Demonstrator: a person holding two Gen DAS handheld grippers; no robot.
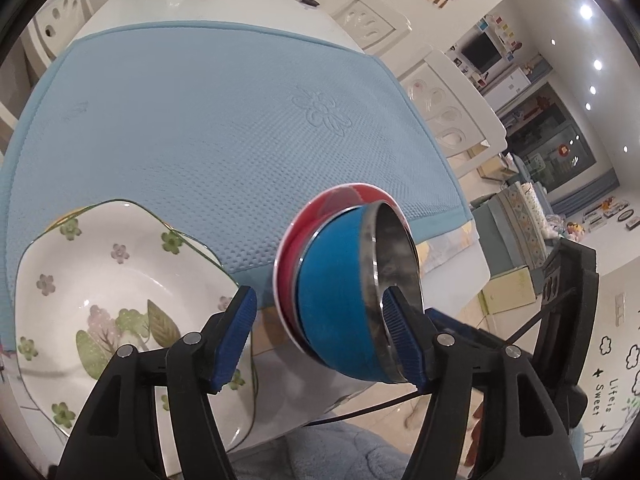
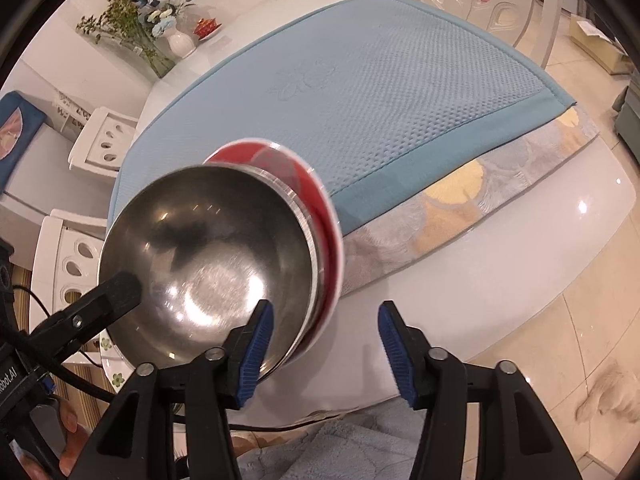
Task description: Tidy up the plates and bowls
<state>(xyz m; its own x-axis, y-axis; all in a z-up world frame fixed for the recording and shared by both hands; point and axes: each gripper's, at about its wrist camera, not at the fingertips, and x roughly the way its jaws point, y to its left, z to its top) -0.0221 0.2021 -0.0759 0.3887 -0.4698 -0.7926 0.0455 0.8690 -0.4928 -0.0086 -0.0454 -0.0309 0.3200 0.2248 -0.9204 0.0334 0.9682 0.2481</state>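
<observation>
A blue bowl (image 1: pixel 332 296) with a steel inside, nested in a red bowl (image 1: pixel 340 196), hangs tilted on its side above the table's near edge. My left gripper (image 1: pixel 320 332) is wide open; its right finger (image 1: pixel 400 332) sits inside the blue bowl's rim, and the left finger stands apart from the bowl. A white floral square plate (image 1: pixel 120 280) lies at the left on the blue mat (image 1: pixel 224 120). In the right wrist view the steel bowl interior (image 2: pixel 208 264) and red bowl (image 2: pixel 304 188) fill the left. My right gripper (image 2: pixel 326 352) is open and empty just right of them.
White chairs (image 1: pixel 448 100) stand along the table's far and right sides. A flower vase (image 2: pixel 180 42) and a small red dish (image 2: pixel 206 26) stand at the far end of the white table (image 2: pixel 500 232). The floor lies beyond the near edge.
</observation>
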